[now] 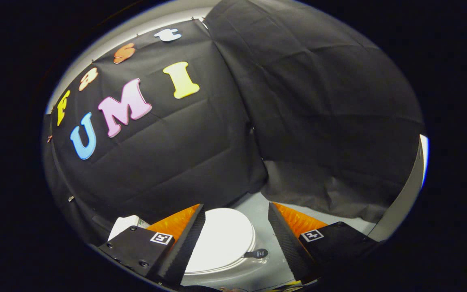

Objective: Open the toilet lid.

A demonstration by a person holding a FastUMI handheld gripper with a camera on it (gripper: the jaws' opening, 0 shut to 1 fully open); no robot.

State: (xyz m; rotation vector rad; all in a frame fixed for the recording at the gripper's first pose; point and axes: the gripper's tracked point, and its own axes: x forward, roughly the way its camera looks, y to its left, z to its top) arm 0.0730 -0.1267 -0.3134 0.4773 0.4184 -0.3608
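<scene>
The toilet lid (223, 237), white and round, lies flat and closed on the seat, below and just ahead of the tongs (236, 221), framed in the gap between their two fingers and nearer the left finger than the right. A small dark tab (257, 254) projects from the lid's rim on the side toward the right finger, over the grey floor (258, 211). The tongs hang spread wide and grip nothing, well above the lid; reaching the rim likely calls for a downward move.

The hand-held gripper (236, 211) hangs with its fingers spread wide and nothing between them. Beyond and below them lies the round white toilet lid (223, 239), closed flat, a small dark tab (258, 254) at its rim.
</scene>
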